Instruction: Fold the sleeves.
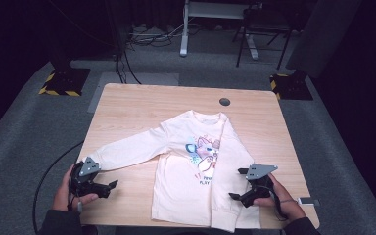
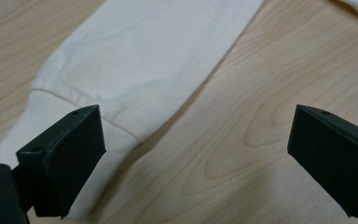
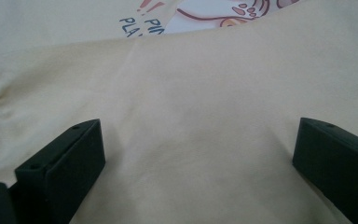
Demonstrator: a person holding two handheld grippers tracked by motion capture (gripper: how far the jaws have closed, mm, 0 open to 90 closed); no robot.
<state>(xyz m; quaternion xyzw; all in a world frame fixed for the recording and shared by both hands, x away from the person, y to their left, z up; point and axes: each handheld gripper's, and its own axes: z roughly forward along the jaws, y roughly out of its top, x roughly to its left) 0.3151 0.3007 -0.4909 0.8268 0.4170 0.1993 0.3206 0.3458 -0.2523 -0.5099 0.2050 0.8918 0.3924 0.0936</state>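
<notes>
The sweatshirt [image 1: 196,171] lies flat, front up, on the wooden table [image 1: 127,105], its hem toward the near edge and its neck toward the far side. A printed graphic [image 1: 204,152] with lettering sits on the chest. 1 sleeve [image 1: 127,149] extends leftward across the table, ending in a cuff [image 2: 32,126] at the near left. The other sleeve [image 1: 230,161] is folded down along the right side of the body, its cuff near the hem.

The left gripper [image 1: 108,188] rests at the near-left corner, held in the person's left hand [image 1: 67,193]. Its 2 jaws stand wide apart and hold nothing. In the left gripper view, 1 jaw sits over the cuff; the other sits over bare wood.

The right gripper [image 1: 239,183] is held in the right hand [image 1: 281,198] at the near right, just beside the folded sleeve. Its 2 jaws are also spread wide, empty. In the right gripper view, both jaws sit low over the cream fabric, with the lettering [image 3: 140,24] beyond them.

A round grommet [image 1: 224,102] sits in the tabletop at the far side, apart from the garment.
</notes>
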